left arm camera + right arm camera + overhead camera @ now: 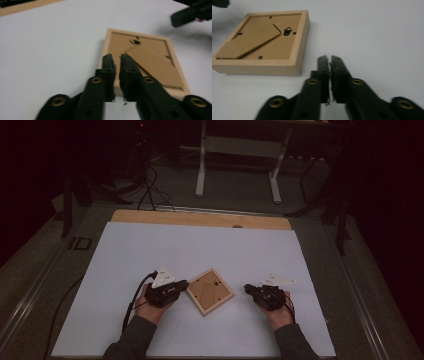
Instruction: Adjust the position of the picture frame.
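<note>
Flanking one wooden frame (210, 291): left gripper (183, 284), right gripper (248, 289), both jaws closed, empty.

Both hand-held grippers, the left gripper (181, 285) and the right gripper (248, 289), are black, each topped by a pale grey three-cornered plate and trailing a black cable. Their jaws are black bars with brass-ringed screw holes and ragged-edged black pads. The person wears dark grey sleeves (131, 338).

Closed fingers (329, 65) beside back-up picture frame (262, 42)
</note>
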`<state>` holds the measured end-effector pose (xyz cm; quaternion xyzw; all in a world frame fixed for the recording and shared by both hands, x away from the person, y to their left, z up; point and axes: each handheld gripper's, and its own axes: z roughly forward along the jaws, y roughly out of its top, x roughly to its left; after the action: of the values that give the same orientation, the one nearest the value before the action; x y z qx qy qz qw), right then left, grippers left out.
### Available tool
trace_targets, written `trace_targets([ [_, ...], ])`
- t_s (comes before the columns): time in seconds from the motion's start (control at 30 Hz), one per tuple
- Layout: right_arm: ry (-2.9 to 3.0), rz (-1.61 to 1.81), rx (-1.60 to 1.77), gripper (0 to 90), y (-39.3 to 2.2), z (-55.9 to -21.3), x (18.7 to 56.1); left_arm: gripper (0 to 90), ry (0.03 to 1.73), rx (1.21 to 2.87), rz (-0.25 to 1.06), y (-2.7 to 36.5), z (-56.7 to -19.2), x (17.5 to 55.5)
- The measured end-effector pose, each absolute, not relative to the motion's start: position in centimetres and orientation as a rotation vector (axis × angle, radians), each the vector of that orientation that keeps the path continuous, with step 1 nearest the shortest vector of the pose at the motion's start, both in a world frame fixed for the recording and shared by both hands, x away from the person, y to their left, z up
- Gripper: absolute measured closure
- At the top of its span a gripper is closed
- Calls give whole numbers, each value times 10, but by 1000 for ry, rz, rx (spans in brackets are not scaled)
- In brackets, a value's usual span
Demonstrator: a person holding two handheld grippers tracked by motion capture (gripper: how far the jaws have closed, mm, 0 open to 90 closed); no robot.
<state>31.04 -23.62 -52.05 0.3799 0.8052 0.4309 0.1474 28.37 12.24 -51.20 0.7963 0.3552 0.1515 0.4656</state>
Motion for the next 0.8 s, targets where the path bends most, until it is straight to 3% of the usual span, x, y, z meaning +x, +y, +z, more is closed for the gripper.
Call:
trace_targets([
  [0.07,2322,1235,1086,894,-234,-521,311,900,872,1966,373,122,-514,280],
  [0.8,2418,1205,1064,896,-204,-537,317,900,949,2091,366,108,-541,271],
])
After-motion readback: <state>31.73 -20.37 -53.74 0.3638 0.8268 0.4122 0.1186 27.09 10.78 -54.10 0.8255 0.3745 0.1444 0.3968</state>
